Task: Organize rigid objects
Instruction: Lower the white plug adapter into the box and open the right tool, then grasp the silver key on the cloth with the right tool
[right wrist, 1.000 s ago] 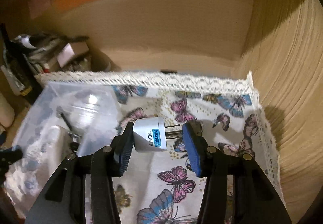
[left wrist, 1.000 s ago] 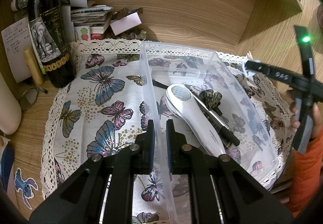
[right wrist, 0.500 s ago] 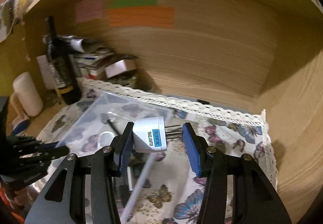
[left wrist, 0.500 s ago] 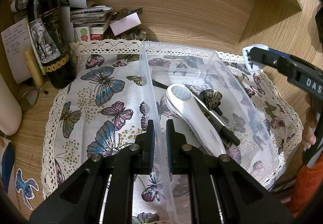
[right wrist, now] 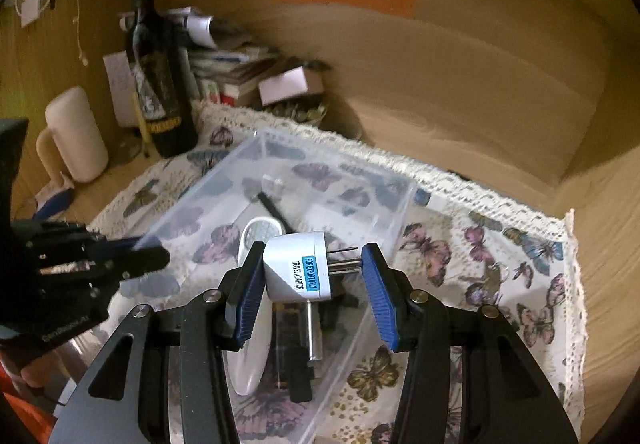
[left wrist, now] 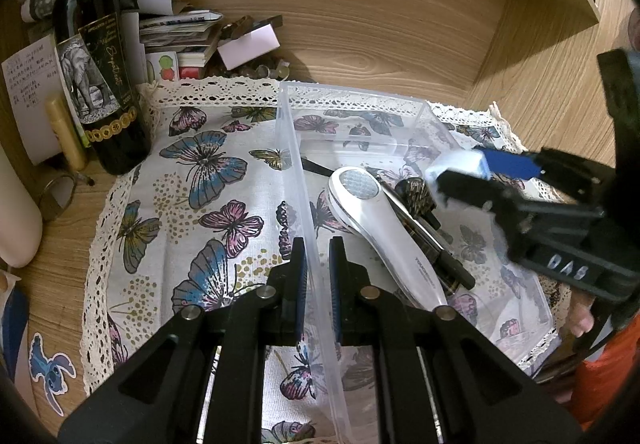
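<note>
A white travel adaptor [right wrist: 298,271] with a blue label and metal prongs sits clamped in the right tool [right wrist: 312,284], above the clear plastic bin [right wrist: 384,236]. Below it a white handheld device [left wrist: 384,228] and dark items lie in the bin, partly hidden. The left tool [left wrist: 318,276] is pinched narrowly on the bin's wall; the background is blurred.

White travel adaptor [right wrist: 298,270], prongs sideways, above clear bin [right wrist: 394,222] of tools.
</note>
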`<state>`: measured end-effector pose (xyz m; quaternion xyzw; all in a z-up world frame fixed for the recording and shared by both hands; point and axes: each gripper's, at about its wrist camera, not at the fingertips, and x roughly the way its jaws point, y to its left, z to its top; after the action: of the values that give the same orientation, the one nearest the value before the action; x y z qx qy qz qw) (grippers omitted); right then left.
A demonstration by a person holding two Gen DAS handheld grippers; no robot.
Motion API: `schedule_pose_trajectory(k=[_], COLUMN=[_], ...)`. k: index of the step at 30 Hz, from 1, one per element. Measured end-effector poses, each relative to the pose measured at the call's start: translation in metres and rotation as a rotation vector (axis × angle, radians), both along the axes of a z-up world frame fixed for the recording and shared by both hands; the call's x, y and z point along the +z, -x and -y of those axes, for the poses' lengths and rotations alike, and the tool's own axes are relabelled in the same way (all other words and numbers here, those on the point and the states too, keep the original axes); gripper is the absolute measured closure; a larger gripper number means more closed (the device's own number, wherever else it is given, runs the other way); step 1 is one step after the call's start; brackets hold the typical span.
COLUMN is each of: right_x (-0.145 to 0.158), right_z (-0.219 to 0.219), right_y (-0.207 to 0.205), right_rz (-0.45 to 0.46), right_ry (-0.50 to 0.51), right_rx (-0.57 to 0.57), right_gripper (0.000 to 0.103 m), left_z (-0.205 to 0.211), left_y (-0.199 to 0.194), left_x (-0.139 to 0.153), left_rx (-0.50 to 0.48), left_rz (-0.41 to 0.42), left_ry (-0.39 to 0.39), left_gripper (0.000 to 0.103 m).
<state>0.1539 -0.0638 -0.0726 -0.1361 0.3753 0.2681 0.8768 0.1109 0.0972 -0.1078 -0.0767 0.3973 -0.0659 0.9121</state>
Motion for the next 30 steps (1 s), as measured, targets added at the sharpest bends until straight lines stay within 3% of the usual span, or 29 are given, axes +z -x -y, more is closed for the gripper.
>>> schedule_pose_trajectory(k=[15,24,30], right_x=[-0.024,-0.003,0.021], right_z=[-0.011,0.004,0.036], right_y=[-0.002,-0.001,-0.012], right_rz=[-0.075,-0.010,0.055], right_ry=[0.038,0.011,-0.030], right_rx=[0.025,-0.018,-0.123], right_gripper=[0.058,0.055,0.054], left_z=[-0.001,0.000,-0.001], left_y=[0.000,0.000,-0.001], left_x=[0.000,0.000,0.000], left_rx=[-0.001,-0.002,-0.003], left_rz=[-0.001,0.000,-0.002], left_ry=[-0.002,-0.004,0.002], left_gripper=[0.094,0.094,0.094])
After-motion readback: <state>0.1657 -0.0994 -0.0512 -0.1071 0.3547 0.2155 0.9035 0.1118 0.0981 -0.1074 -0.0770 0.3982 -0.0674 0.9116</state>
